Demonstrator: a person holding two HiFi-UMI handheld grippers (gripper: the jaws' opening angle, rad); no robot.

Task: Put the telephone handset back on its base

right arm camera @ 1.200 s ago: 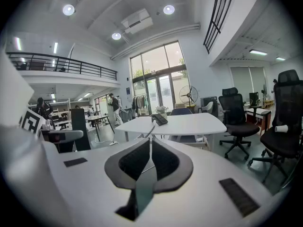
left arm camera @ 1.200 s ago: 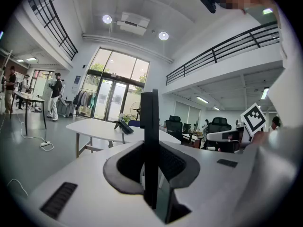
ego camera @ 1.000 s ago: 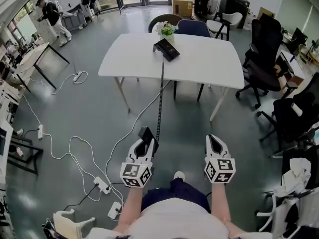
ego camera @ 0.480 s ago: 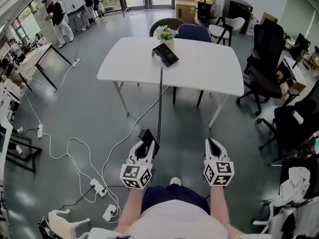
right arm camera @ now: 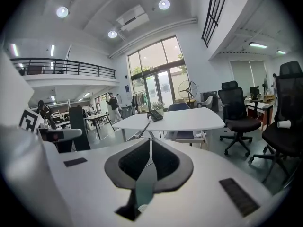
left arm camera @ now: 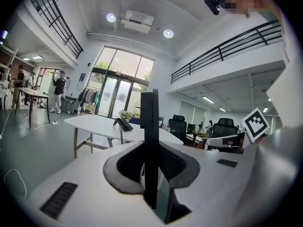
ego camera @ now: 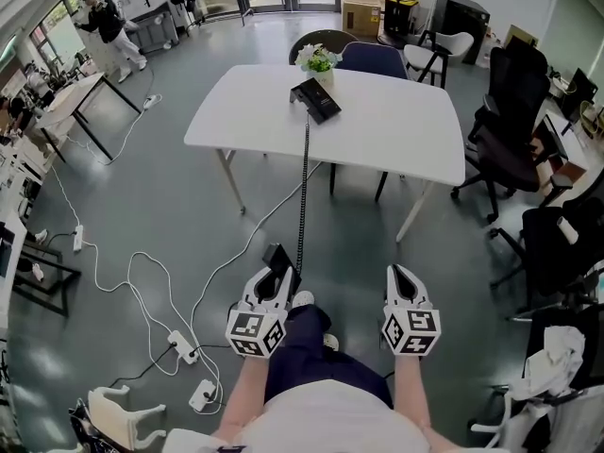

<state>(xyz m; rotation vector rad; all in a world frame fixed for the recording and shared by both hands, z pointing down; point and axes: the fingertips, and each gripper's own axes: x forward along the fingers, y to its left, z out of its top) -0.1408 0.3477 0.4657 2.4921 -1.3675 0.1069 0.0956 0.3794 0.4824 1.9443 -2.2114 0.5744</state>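
Observation:
My left gripper (ego camera: 276,272) is shut on the black telephone handset (ego camera: 277,257), held low in front of the person's body, well short of the table. In the left gripper view the handset (left arm camera: 149,112) stands upright between the two pads. A coiled black cord (ego camera: 304,187) runs from it up to the black phone base (ego camera: 315,97), which sits on the far side of the white table (ego camera: 396,121). The base (left arm camera: 124,124) looks small and distant from the left gripper. My right gripper (ego camera: 399,276) hangs level with the left one, shut and empty (right arm camera: 150,148).
A small potted plant (ego camera: 315,59) stands just behind the base. Office chairs (ego camera: 514,130) line the right side, and two more chairs (ego camera: 368,57) sit behind the table. White cables and power strips (ego camera: 179,345) trail over the floor at left. A person (ego camera: 109,22) stands far back left.
The view has shifted slightly as the person steps forward; a leg now shows between the grippers. Both grippers keep their pose and the handset stays held.

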